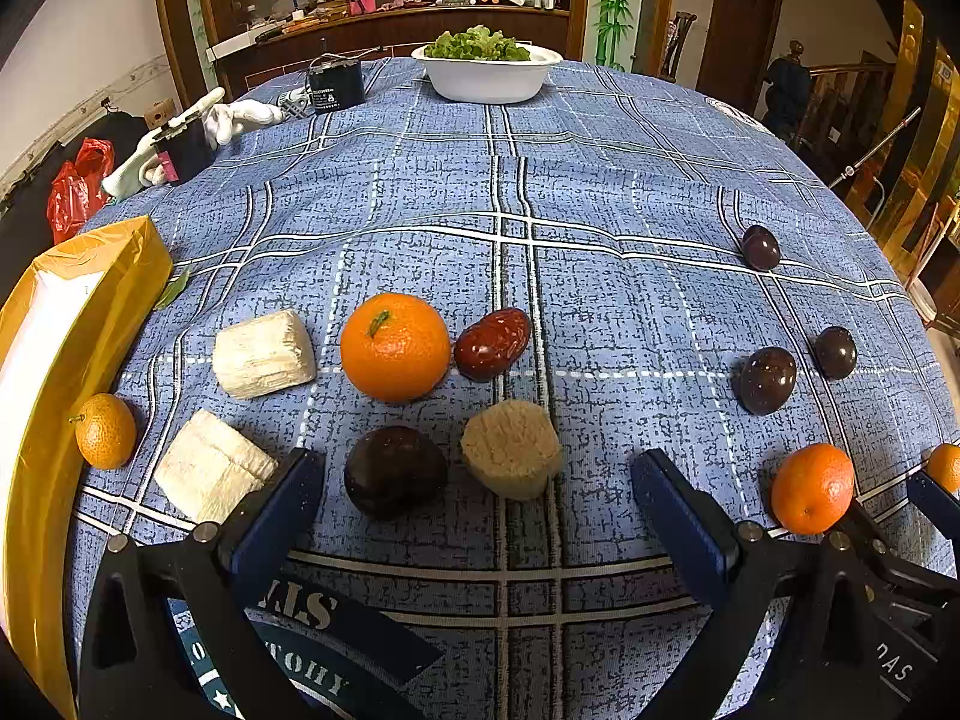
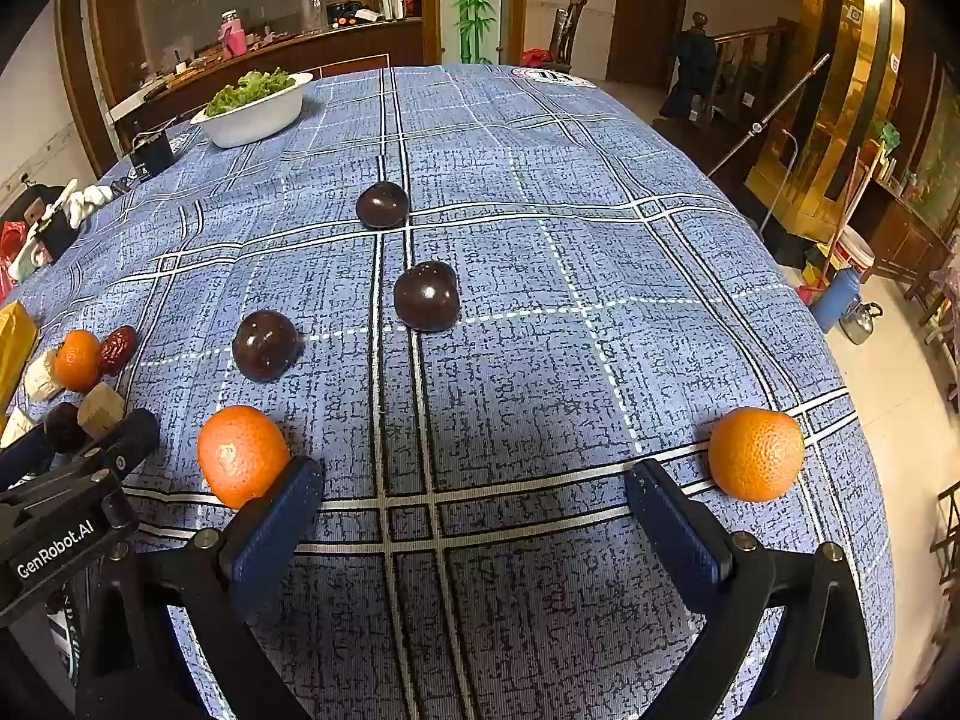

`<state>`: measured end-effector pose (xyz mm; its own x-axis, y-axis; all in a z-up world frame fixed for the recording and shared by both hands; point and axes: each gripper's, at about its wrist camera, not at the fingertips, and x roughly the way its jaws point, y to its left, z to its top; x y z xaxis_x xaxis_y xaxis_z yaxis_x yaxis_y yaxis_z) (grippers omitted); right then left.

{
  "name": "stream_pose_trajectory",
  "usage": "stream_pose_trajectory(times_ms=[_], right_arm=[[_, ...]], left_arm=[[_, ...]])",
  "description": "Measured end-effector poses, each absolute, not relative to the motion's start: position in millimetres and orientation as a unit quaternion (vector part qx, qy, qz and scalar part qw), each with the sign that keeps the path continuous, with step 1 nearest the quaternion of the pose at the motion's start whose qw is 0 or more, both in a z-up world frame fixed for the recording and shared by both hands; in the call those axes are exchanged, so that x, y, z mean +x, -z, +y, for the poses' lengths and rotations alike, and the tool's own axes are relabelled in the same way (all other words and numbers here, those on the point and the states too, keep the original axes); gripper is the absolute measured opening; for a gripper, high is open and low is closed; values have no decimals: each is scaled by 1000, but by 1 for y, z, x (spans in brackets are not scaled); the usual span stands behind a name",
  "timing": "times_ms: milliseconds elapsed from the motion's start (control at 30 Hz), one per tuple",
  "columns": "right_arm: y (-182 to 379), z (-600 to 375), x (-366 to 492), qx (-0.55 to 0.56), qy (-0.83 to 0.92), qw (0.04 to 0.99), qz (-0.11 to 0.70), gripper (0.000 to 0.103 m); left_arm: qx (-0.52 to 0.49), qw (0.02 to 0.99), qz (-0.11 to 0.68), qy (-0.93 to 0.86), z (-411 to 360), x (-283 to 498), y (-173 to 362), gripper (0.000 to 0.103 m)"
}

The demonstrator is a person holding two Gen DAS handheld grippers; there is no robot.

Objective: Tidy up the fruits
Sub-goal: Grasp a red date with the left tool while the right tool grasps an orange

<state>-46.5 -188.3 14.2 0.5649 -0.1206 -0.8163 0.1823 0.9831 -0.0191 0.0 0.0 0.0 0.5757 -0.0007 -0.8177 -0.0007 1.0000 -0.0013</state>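
Your left gripper (image 1: 477,516), spread wide and empty, has the round dark purple passion fruit (image 1: 395,471) at eleven o'clock, nearest. Right gripper (image 2: 474,510) is equally spread and empty.

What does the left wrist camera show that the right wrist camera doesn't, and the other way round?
Only the left wrist view shows the small orange against the yellow box, and that box at full length. Only the right wrist view shows the orange near the table's right edge and the floor beyond. Both share the white bowl of greens, the three dark round fruits, the red date and both open grippers.
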Motion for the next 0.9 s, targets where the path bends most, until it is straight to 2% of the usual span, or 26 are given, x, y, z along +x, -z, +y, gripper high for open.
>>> stream_pose_trajectory(times_ms=[500, 767, 900], right_arm=[[-14, -188, -46, 35, 86, 884, 458, 103], [-16, -189, -45, 34, 85, 882, 463, 103], [-13, -191, -35, 35, 82, 874, 478, 103]], left_arm=[[3, 880, 475, 6, 1, 3, -1, 103], [29, 865, 496, 76, 11, -4, -5, 102], [-12, 864, 492, 106, 30, -28, -17, 93]])
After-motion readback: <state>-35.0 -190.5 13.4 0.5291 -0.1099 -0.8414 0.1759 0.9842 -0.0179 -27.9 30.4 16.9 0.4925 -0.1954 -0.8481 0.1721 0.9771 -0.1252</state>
